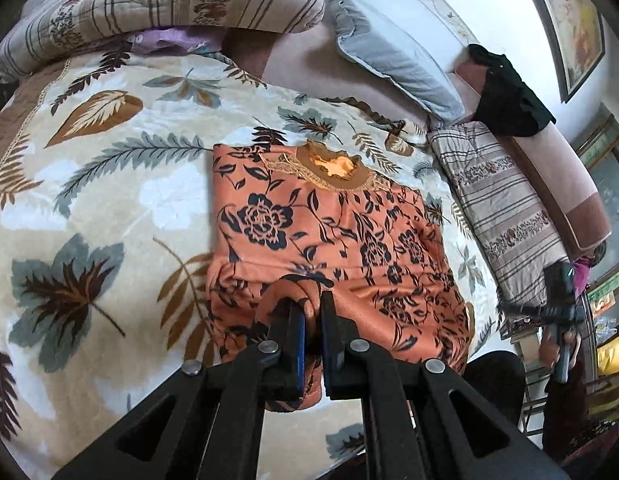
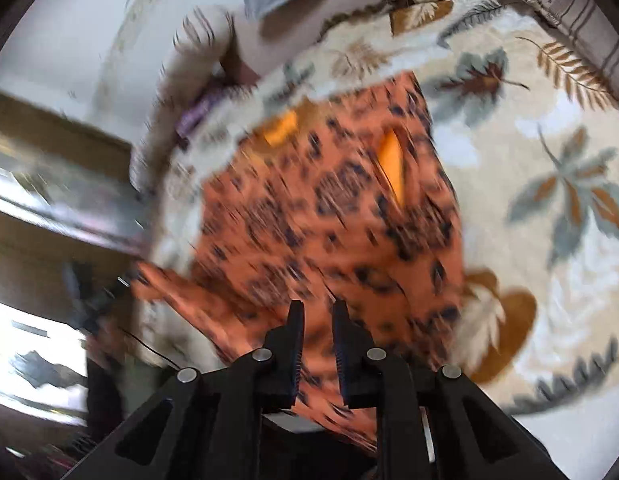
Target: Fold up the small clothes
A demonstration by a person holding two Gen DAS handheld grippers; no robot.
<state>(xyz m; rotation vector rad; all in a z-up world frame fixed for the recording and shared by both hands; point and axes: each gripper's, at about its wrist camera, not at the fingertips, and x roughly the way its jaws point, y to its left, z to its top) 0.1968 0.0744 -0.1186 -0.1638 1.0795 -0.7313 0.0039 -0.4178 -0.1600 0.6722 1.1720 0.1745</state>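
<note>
An orange top with a dark flower print [image 1: 329, 232] lies flat on the leaf-patterned blanket [image 1: 109, 184], its brown collar at the far end. My left gripper [image 1: 313, 304] is shut on the near hem, and a bunch of the fabric is lifted between its pads. The right wrist view is motion-blurred. It shows the same orange top [image 2: 329, 208] spread over the blanket [image 2: 529, 160], one corner trailing toward the lower left. My right gripper [image 2: 317, 308] hovers over the near edge, its jaws a little apart. Cloth shows through the gap but is not pinched.
A rolled striped quilt [image 1: 169, 4] and a grey pillow [image 1: 389, 52] lie at the bed's far end. A folded striped quilt [image 1: 505, 216] runs along the right side. A black cloth [image 1: 509, 92] hangs over the pink headboard. A hand [image 1: 559, 344] is at the right edge.
</note>
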